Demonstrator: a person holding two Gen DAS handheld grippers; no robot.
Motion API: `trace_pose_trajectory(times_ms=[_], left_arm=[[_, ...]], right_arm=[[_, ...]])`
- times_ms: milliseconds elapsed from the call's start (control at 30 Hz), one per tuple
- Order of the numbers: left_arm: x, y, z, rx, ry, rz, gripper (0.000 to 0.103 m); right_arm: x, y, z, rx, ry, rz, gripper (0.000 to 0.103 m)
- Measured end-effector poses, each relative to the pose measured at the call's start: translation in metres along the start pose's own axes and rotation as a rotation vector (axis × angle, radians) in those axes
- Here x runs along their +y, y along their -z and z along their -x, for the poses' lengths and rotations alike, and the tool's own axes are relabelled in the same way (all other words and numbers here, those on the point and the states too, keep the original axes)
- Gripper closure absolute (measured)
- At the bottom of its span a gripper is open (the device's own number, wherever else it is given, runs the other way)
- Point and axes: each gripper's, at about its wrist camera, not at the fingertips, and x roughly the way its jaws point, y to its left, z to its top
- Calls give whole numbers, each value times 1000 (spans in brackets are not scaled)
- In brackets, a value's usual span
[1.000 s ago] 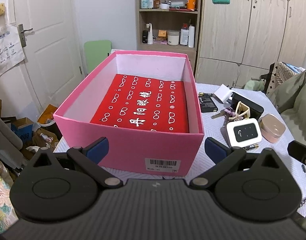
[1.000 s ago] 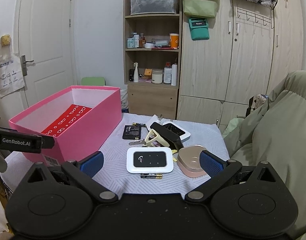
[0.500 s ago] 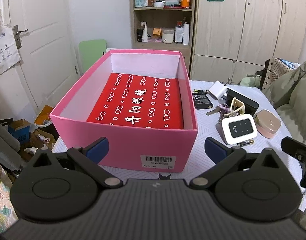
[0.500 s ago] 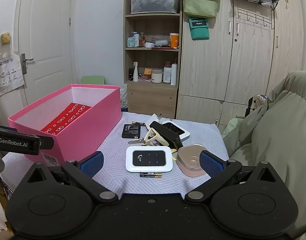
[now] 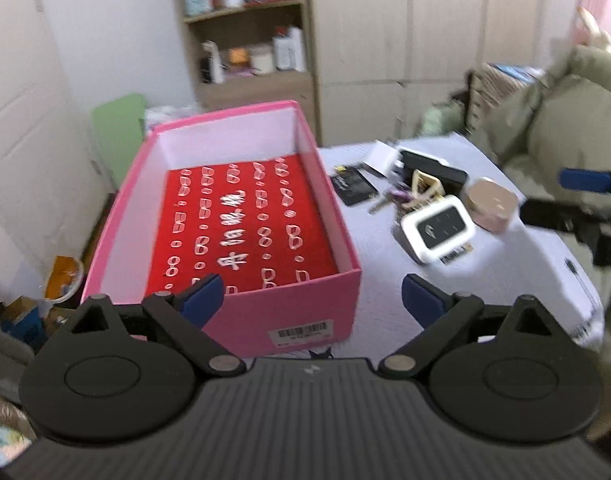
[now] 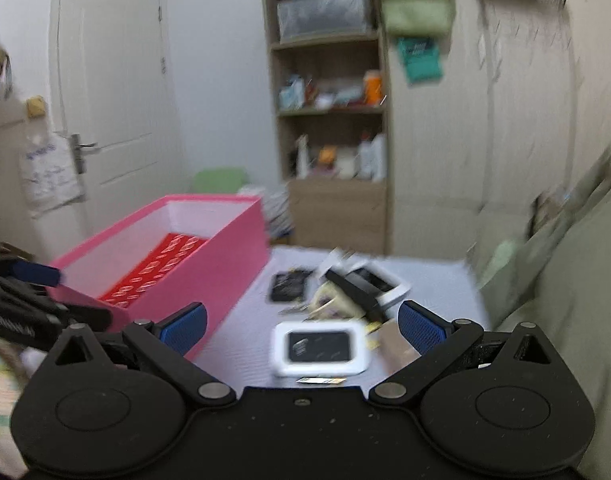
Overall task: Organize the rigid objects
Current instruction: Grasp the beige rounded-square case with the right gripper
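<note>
Pink box (image 5: 317, 312) with red lining on tabletop (image 5: 385, 280), white pocket router (image 6: 320, 347), keys and cases clustered beside it, left gripper (image 5: 311, 300) jaws closing on nothing, right gripper (image 6: 301, 326) jaws spread, empty.

A lived-in home bedroom: wardrobe (image 6: 485, 128), cluttered shelf unit (image 6: 329, 92), white door (image 6: 109, 80), bedding (image 6: 565, 280).

open pink box (image 5: 241, 322) with a red printed sheet (image 5: 237, 224) flat inside, on the table's left; right of it, a clutter: white pocket router (image 5: 439, 230), beige case (image 5: 491, 204), black card (image 5: 353, 190).
</note>
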Motion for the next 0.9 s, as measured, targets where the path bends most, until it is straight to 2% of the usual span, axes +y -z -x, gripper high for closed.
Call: trace_pose_trajectory(times_ms=[133, 267, 367, 467, 533, 633, 767, 900], left_arm=[[19, -19, -2, 75, 75, -24, 19], [50, -43, -2, 128, 73, -29, 19], [79, -60, -14, 214, 74, 13, 19], [104, -73, -30, 269, 49, 28, 19], [119, -82, -40, 294, 23, 27, 19], [138, -93, -56, 311, -8, 28, 19], [164, -99, -84, 342, -44, 51, 19], [182, -99, -112, 375, -54, 60, 31]], right_arm=[[-8, -7, -8, 35, 15, -3, 0], [-14, -11, -13, 48, 55, 31, 1], [-24, -11, -21, 66, 90, 33, 2], [-40, -6, -35, 91, 134, 12, 7], [-52, -2, -45, 115, 161, -7, 15], [-69, 7, -58, 149, 187, -21, 19], [-76, 20, -73, 195, 207, 30, 19], [-83, 32, -88, 227, 244, 48, 19]])
